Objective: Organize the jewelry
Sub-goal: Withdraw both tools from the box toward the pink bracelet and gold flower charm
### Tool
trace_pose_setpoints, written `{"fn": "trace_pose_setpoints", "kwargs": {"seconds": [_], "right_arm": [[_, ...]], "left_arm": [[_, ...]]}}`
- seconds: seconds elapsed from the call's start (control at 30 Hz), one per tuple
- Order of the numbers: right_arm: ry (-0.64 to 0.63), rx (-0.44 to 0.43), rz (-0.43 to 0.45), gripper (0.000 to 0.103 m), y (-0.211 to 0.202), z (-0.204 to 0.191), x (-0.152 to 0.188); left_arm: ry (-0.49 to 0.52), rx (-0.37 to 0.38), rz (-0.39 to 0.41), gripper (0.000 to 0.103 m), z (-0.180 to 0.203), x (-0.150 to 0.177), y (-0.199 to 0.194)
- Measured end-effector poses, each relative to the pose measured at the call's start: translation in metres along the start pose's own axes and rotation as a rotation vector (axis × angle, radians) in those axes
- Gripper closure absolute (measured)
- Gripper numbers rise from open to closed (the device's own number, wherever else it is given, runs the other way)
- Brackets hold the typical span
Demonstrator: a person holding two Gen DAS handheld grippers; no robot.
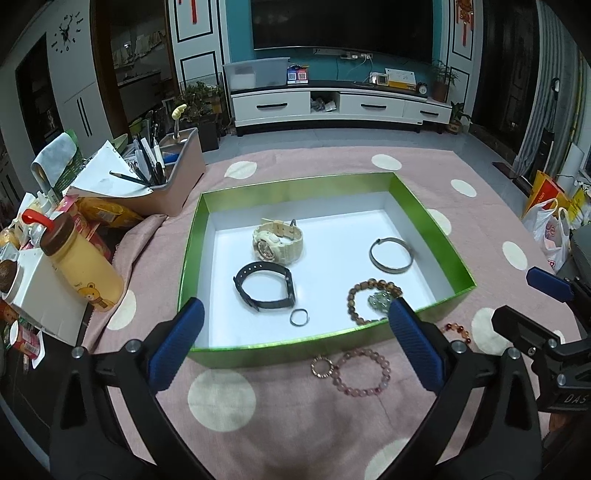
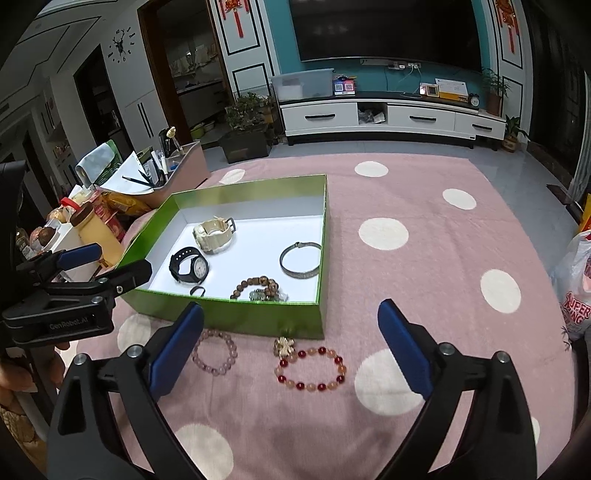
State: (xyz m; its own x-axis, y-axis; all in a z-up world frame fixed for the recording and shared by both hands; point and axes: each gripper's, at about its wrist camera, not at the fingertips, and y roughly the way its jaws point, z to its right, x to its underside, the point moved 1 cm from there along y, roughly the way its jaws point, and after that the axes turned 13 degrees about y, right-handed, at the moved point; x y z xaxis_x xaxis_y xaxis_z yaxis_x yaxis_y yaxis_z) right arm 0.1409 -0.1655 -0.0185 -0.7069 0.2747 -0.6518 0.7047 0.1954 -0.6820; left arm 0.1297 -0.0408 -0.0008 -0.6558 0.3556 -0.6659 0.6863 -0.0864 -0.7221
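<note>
Both wrist views near, share green box (image 1: 432, 206) (image 2: 258, 317)

Premises: a home living room. Evidence, taken ahead of the fingers: a large dark television (image 2: 384, 29) mounted on a teal wall, above a long white media cabinet (image 2: 391, 118) with black drawer handles. Potted plants (image 2: 247, 110) stand on the tiled floor beside that cabinet. Red hanging ornaments (image 2: 236, 14) decorate the white panelled wall. A deer-motif wall clock (image 2: 122, 44) hangs up and to the left of the fingers. Nearer, the counter carries a pink cloth with cream dots (image 2: 384, 233), with household snacks, a bear-print bottle (image 1: 83, 264) and a pen holder (image 1: 173, 177) crowded at its left edge.
</note>
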Motion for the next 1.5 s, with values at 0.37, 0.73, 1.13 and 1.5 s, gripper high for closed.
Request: {"fn": "trace_pose_setpoints", "kwargs": {"seconds": [0.37, 0.73, 1.13, 1.5], "right_arm": [[0.062, 0.005, 0.007, 0.004, -0.026, 0.019, 0.011], [-0.019, -0.043, 0.052, 0.001, -0.039, 0.028, 0.033], [-0.077, 0.033, 0.002, 0.001, -0.015, 0.03, 0.06], [-0.163, -0.005, -0.034, 0.013, 0.006, 0.018, 0.069]], "left_arm": [[-0.124, 0.066, -0.016, 0.002, -0.01, 0.025, -0.019], [-0.179, 0.139, 0.088, 0.002, -0.01, 0.058, -0.032], [-0.095, 0.179, -0.094, 0.002, 0.021, 0.092, 0.003], [-0.146, 0.198, -0.126, 0.027, 0.02, 0.096, 0.027]]}}
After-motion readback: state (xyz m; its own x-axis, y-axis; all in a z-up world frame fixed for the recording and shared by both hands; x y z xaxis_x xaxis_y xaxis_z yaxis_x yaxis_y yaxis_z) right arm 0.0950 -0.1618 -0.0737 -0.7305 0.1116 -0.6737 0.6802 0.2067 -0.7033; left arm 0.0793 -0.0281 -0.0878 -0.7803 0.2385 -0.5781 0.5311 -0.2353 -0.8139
